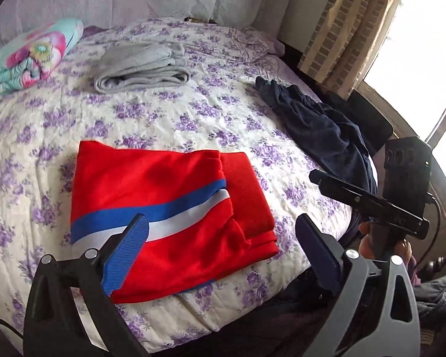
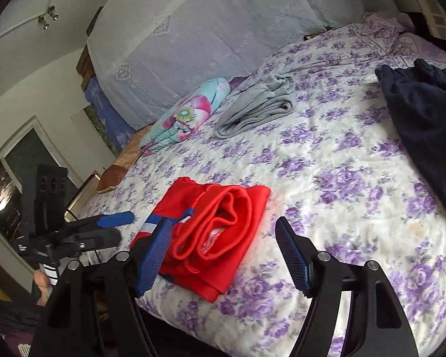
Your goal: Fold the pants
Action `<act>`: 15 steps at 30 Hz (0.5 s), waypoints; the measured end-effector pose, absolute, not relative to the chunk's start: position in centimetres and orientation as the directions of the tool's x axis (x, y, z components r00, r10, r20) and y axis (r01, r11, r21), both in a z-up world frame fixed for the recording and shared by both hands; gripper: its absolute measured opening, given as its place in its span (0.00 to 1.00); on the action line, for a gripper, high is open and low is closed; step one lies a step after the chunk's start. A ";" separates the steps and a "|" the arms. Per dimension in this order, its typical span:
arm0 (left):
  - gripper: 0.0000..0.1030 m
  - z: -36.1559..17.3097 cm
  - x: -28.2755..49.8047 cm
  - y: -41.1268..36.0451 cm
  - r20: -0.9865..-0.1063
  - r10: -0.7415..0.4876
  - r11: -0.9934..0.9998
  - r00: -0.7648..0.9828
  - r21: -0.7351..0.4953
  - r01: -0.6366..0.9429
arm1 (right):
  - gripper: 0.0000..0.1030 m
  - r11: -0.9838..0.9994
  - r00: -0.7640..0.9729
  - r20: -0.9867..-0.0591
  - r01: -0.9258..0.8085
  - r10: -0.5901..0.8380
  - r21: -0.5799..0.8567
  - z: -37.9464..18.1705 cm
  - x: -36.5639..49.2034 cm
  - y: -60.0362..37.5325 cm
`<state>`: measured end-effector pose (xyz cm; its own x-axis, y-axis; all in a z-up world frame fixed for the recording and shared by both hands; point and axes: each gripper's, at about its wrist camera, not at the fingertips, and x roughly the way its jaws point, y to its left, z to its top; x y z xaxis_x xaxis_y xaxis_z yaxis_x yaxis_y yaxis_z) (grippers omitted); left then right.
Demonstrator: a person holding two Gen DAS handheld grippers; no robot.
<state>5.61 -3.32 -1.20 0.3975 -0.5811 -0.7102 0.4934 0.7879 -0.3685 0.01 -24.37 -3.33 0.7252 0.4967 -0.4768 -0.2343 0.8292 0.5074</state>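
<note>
Lying folded on the bed (image 1: 193, 113), red pants (image 1: 163, 208) — both grippers, left (image 1: 220, 238) and right (image 2: 223, 253), gape empty.

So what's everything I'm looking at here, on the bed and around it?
red pants: one, red with blue and white stripe, folded, near bed edge
grey garment: one, grey, folded, far side
navy garment: one, dark blue, unfolded, by the window side
floral bundle: one, teal and pink, beside the grey garment
bedspread: one, white with purple flowers
curtain: one, beige
left hand-held gripper: one, black with blue pads, open
right hand-held gripper: one, same, open
</note>
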 end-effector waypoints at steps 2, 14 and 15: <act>0.93 -4.6 7.7 -4.3 -0.727 -0.613 0.768 0.310 -0.455 0.451 | 0.71 0.830 0.722 -0.477 -0.245 0.501 0.500 -3.2 0.4 -23.4; 0.95 -0.8 5.8 -0.7 -0.676 -0.628 0.761 0.386 -0.427 0.489 | 0.97 0.766 0.680 -0.483 -0.184 0.551 0.615 -4.8 1.3 -25.2; 0.95 -0.8 6.5 1.0 -0.669 -0.621 0.774 0.407 -0.443 0.452 | 0.97 0.744 0.660 -0.475 -0.196 0.582 0.639 -5.1 1.7 -25.0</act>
<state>6.47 1.03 -0.84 0.4072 -0.6213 -0.6695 0.4521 0.7740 -0.4433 1.70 -25.03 -5.06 0.6597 0.5821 -0.4753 -0.1956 0.7436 0.6393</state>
